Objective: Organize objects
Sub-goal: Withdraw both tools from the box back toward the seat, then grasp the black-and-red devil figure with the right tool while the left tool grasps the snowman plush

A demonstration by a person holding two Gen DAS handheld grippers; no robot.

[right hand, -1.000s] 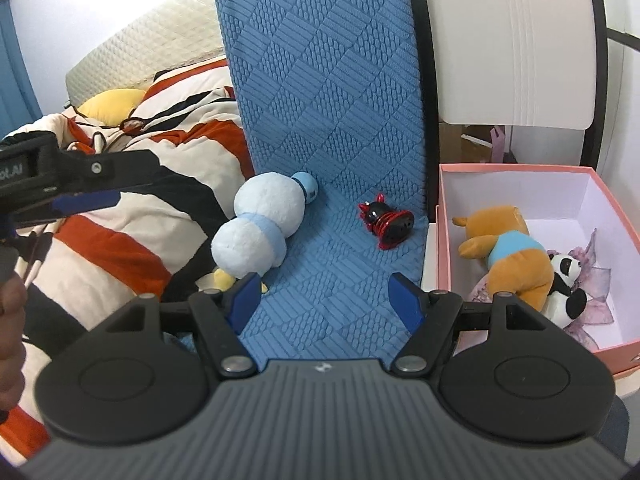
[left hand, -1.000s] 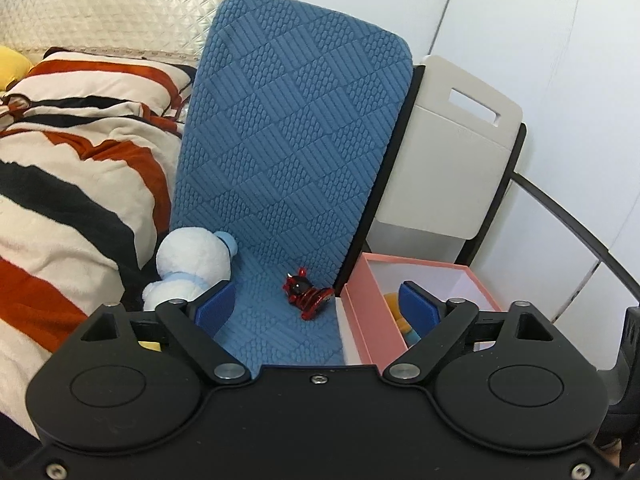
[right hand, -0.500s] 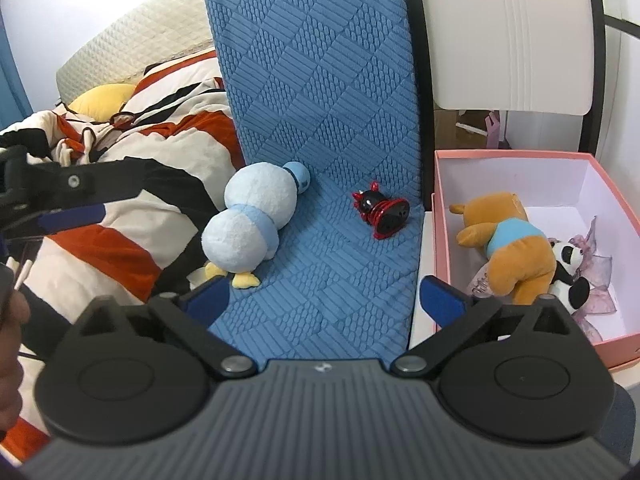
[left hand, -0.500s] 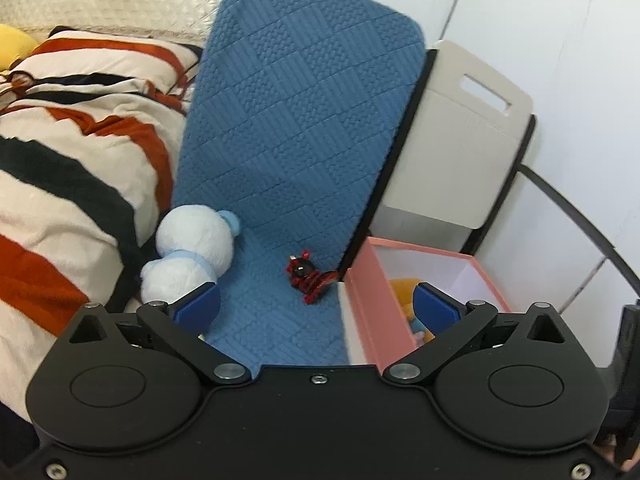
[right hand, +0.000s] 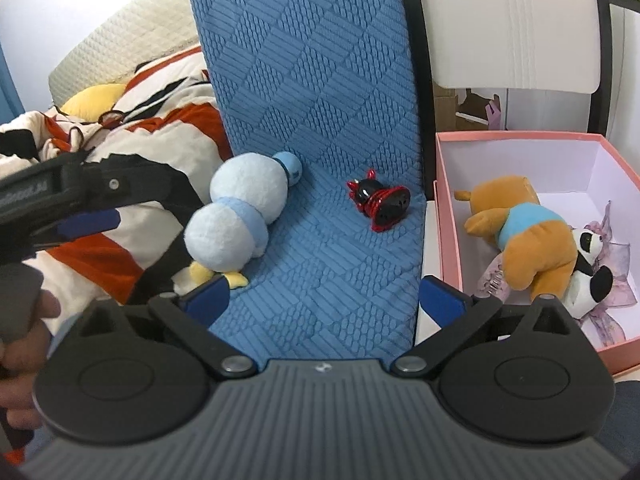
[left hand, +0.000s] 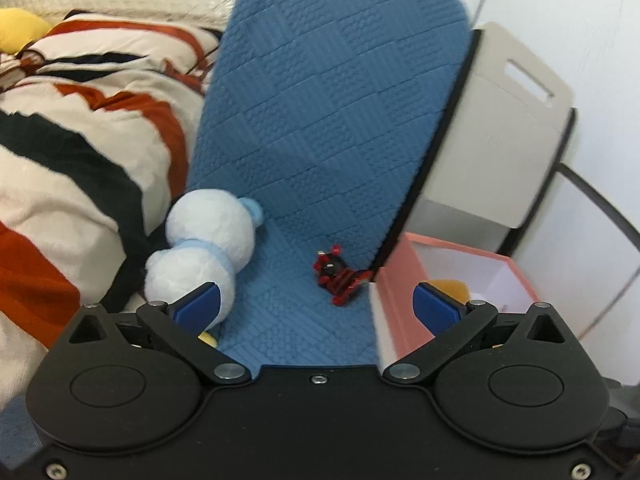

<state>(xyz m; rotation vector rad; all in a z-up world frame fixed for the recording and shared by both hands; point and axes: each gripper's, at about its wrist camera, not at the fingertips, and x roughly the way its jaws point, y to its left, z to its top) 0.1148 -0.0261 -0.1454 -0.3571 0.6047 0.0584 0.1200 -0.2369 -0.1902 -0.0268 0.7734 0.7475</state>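
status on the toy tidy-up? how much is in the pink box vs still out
Done: the orange plush bear in a blue shirt and small black-and-white panda plush lie in the pink cardboard box. In hand: nothing; left gripper and right gripper are both open and empty. Left: the white-and-blue plush duck and small red-and-black toy figure on the blue quilted mat.

A blue quilted mat (right hand: 320, 184) carries a white-and-blue plush (right hand: 240, 216) lying at its left edge and a small red-and-black toy (right hand: 380, 202) nearer the right
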